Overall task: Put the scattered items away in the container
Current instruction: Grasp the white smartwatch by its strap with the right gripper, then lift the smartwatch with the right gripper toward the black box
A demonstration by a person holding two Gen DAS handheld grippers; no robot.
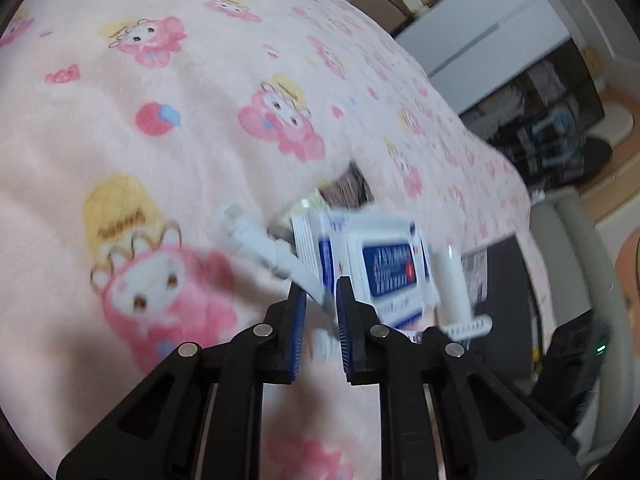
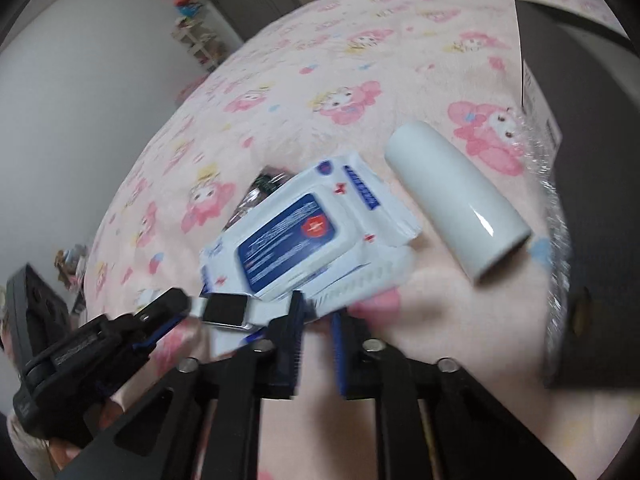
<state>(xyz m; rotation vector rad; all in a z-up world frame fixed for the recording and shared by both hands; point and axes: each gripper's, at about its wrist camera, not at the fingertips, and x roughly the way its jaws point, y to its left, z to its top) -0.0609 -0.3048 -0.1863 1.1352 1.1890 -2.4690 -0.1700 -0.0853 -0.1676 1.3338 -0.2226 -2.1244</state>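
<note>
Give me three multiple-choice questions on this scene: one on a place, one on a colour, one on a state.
1. In the right wrist view, the glossy white cylinder lies where from the white wet-wipe pack? A left; B right; C on top.
2. The pack's label colour? A blue; B green; C yellow.
3. The cylinder is? A upright; B lying on its side; C stacked on the pack.
B: it lies right of the pack. A: the panel is dark blue. B: its long side rests on the pink cartoon-print blanket.
</note>
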